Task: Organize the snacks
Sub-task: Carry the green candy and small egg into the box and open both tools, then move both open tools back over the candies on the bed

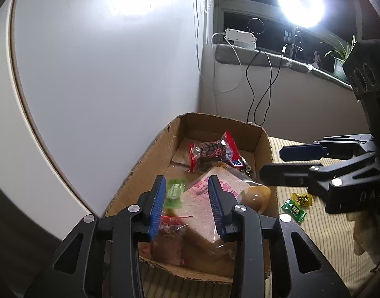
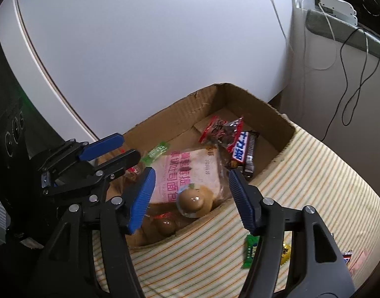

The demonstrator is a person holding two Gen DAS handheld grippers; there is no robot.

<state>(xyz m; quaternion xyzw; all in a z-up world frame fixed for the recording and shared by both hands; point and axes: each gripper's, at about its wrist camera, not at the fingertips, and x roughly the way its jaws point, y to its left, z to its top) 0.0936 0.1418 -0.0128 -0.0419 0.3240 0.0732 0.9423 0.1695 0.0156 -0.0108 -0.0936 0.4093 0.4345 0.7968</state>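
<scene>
Cardboard is our landmark: over the box's near end our left gripper and right gripper both hang released, the green packet blurred, apparently dropping between the left jaws. Inside, the bread props a wrapped egg against the near wall. Beyond that wall, two candies remain on the striped cloth, and reaching for them we could clip the wall and tip the egg out.

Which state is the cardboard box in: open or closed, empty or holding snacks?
Open and partly filled. The cardboard box has no lid, and a bagged bread slice and a red snack packet lie inside it.
</scene>
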